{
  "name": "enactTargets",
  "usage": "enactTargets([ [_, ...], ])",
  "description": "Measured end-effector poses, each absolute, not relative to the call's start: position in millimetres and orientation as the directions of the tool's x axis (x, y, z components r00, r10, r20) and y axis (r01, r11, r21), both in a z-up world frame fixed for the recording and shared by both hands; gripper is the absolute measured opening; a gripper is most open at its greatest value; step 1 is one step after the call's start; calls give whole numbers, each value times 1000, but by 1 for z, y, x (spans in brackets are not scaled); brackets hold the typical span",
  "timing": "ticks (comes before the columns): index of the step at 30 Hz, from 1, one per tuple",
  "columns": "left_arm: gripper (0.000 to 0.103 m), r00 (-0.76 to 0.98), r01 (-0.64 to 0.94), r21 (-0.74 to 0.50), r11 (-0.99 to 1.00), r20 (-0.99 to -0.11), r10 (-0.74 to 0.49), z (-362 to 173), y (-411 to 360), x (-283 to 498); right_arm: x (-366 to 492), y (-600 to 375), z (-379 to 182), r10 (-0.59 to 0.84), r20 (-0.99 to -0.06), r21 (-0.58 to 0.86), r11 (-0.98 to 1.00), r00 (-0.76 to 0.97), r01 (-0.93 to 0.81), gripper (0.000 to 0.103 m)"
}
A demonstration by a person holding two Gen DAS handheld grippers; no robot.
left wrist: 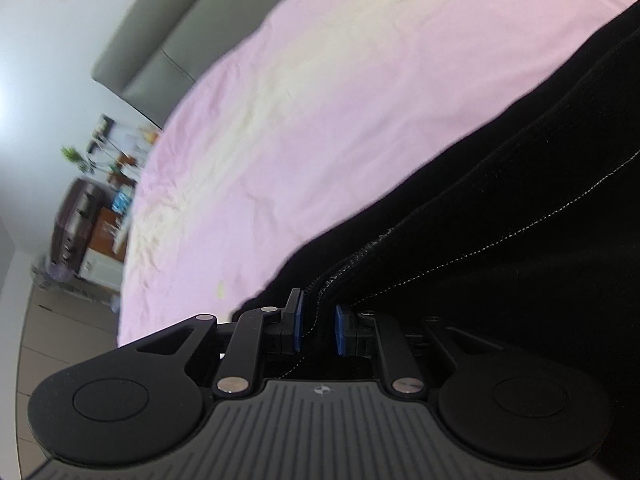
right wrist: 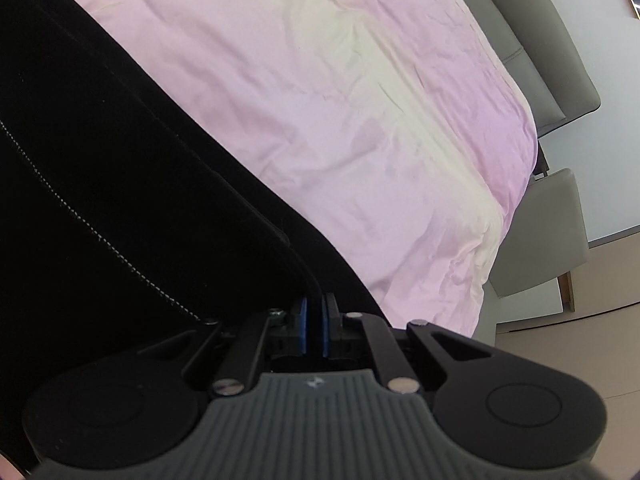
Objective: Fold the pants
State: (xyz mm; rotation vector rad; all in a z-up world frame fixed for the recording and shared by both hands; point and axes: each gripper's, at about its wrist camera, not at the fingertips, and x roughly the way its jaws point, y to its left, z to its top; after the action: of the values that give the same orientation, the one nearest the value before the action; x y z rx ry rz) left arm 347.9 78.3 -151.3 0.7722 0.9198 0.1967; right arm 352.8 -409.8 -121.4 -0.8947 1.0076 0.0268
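- Left gripper [left wrist: 318, 326]: blue pads nearly together, clamped on black fabric pants [left wrist: 500, 216].
- Right gripper [right wrist: 314, 326]: pads clamped on the pants' edge, above pink bed sheet [right wrist: 360, 120].

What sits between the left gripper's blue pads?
In the left wrist view, a seamed edge of the black pants runs between the left gripper pads.

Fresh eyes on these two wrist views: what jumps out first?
The black pants, held up taut between both grippers: the left gripper and right gripper each pinch fabric between blue pads. Behind them, a pink bed sheet fills both views, with a grey headboard beyond.
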Motion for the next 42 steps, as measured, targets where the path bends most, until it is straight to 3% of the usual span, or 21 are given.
enactTargets([
  [3,17,659,129,676,725,-605,447,-121,76,337,340,-413,-98,-351,-719,-648,651,600,-396,0],
  [7,17,643,111,629,770,-636,427,-96,83,354,345,-417,-68,-337,-721,-631,680,606,-373,0],
  [20,20,533,202,618,760,-720,444,-178,90,423,403,-402,-152,-422,-755,-632,672,501,-386,0],
  [23,35,540,215,611,762,-725,428,-176,98,422,408,-402,-155,-423,-766,-623,674,483,-397,1],
  [25,66,523,195,577,793,-745,413,-162,111,426,409,-401,-154,-425,-768,-624,665,479,-410,2],
  [26,71,512,177,544,820,-763,396,-152,120,427,409,-401,-152,-426,-766,-626,662,481,-412,3],
  [28,78,490,146,451,881,-807,331,-126,140,430,409,-402,-148,-428,-763,-628,666,484,-401,9],
  [30,77,519,91,441,893,-786,335,-100,154,425,407,-404,-140,-440,-750,-638,677,493,-367,33],
  [33,78,547,1,367,930,-779,307,-62,178,414,405,-409,-120,-420,-758,-607,734,499,-304,51],
  [37,78,523,-85,282,956,-804,283,-44,207,388,389,-413,-96,-388,-773,-561,787,503,-255,56],
  [42,81,487,-210,151,966,-841,238,-62,246,357,348,-410,-84,-293,-835,-430,876,466,-219,56],
])
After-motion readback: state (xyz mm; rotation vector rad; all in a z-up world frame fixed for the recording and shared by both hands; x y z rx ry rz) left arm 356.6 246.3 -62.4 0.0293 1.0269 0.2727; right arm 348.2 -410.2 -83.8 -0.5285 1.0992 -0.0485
